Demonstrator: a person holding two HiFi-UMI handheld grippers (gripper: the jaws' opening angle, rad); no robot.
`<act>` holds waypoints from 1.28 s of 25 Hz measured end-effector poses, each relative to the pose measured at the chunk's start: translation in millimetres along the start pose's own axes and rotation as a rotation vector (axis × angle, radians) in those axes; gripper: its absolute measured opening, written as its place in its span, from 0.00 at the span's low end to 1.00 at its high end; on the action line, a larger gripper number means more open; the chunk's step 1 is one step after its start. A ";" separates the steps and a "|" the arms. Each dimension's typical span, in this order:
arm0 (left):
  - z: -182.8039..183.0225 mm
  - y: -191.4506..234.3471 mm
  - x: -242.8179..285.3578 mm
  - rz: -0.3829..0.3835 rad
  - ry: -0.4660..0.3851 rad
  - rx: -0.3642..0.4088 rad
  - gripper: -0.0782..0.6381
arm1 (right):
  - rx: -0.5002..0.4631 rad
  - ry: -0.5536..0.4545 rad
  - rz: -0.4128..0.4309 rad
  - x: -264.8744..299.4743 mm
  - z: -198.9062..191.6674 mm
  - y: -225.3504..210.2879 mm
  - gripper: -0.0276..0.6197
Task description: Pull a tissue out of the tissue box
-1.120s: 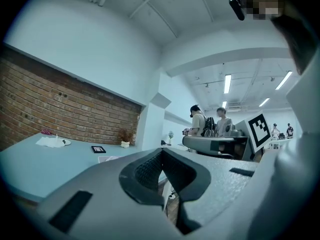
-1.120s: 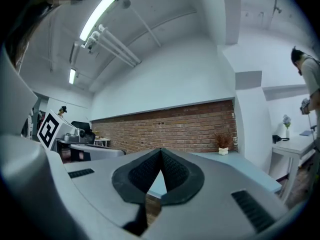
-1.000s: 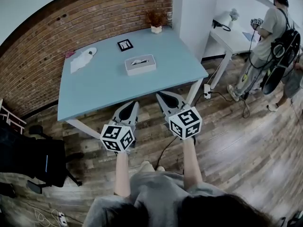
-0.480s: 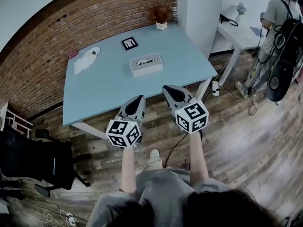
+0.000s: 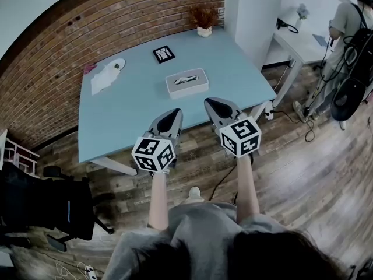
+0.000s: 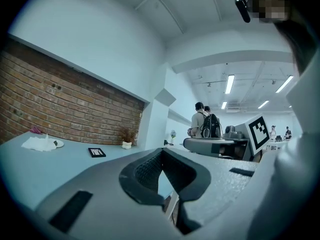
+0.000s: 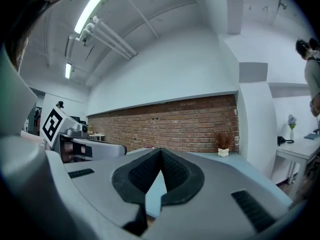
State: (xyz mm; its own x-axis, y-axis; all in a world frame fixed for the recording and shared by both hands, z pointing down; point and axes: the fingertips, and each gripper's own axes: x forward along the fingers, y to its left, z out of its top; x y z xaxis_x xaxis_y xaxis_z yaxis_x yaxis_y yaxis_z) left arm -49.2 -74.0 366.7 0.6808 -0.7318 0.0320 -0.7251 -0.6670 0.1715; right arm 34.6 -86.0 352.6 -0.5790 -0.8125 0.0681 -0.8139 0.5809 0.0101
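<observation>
Two grippers hang low in the centre of the head view, over wooden floor point(image 5: 303, 174), side by side. The left gripper point(image 5: 173, 116) and right gripper point(image 5: 213, 105) both point toward the upper frame, their tips overlapping the near edge of the blue table point(image 5: 116, 115).

Jaws: each gripper's own view shows the pads pressed tip to tip, closed on themselves, with only a thin wedge of gap behind the tips.

The tissue box point(image 5: 186, 84) sits in the upper centre of the frame, near the middle of the table top, beyond both tips and apart from them.
- Its long axis runs left to right across the frame, right end a little higher, roughly in line with the table's near edge.
- The top slot lies along that same axis, with a bit of white tissue showing in it.

Room for moving: bare blue top on every side of the box.
- A black framed card point(image 5: 164, 53) lies farther back.
- A plant pot point(image 5: 204, 30) stands at the far right corner.
- A white cloth point(image 5: 104, 76) lies at the table's upper left.
- A brick wall point(image 5: 52, 69) runs along the far side.
- A black chair point(image 5: 44, 206) is at lower left.
- A person point(image 5: 349, 34) stands at upper right.
</observation>
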 end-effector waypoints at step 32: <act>-18.1 111.7 82.5 -0.050 0.061 -0.060 0.11 | 0.001 0.081 -0.056 124.3 -24.8 -64.5 0.04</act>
State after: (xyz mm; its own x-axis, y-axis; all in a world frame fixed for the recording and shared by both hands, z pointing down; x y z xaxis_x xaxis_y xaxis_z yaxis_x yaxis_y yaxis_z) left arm -72.2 -206.3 406.3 0.7225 -0.6866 0.0814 -0.6836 -0.6918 0.2327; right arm 16.3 -223.2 385.1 -0.5269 -0.8369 0.1481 -0.8449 0.5347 0.0153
